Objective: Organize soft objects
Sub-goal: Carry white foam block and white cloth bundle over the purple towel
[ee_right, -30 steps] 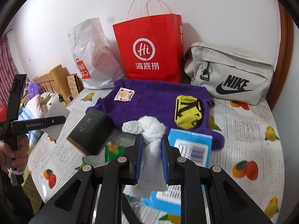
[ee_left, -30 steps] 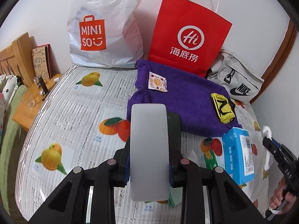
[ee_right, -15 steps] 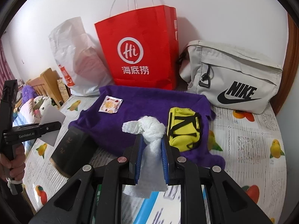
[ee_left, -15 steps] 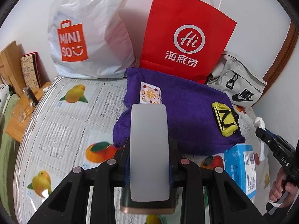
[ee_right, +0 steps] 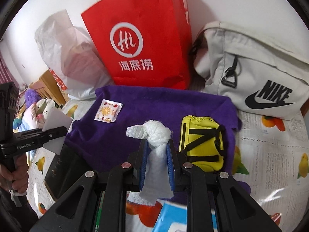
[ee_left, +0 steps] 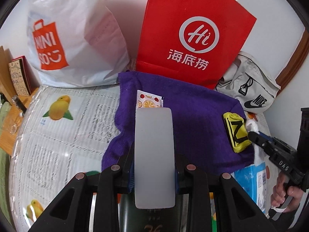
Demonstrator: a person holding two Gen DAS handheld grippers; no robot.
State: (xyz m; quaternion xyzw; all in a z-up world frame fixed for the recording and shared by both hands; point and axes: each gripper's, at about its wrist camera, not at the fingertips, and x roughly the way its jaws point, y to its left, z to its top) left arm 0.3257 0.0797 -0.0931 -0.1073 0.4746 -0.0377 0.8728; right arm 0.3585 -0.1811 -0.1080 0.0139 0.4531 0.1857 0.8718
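The right gripper [ee_right: 156, 161] is clamped on a knotted white gauze-like cloth [ee_right: 155, 135], whose lumpy knot sticks up above the blue finger pads [ee_right: 144, 164] while a flat tail hangs below them. The knot hovers over the fuzzy purple towel [ee_right: 154, 108] spread on the fruit-printed plastic table cover [ee_right: 270, 150]. Just right of the gripper, on the towel, lies a soft neon-yellow pouch with black straps [ee_right: 200, 147]; to the upper left lies a flat square sachet printed with citrus slices [ee_right: 108, 110].

The left gripper [ee_left: 153, 160] pinches a smooth, pale grey rectangular card [ee_left: 154, 154] that stands upright between its fingers, over the towel's near edge; a dark green box [ee_left: 150, 220] sits beneath it. The sachet lies just past the card's top edge.

Behind the towel stand a stiff red paper bag with a white Hi logo [ee_right: 143, 44], a crinkled white Miniso plastic bag [ee_left: 73, 38] whose contents show only faintly, and a zipped beige Nike fabric bag [ee_right: 256, 73]. A light blue carton [ee_left: 251, 181] lies at the towel's near right corner.
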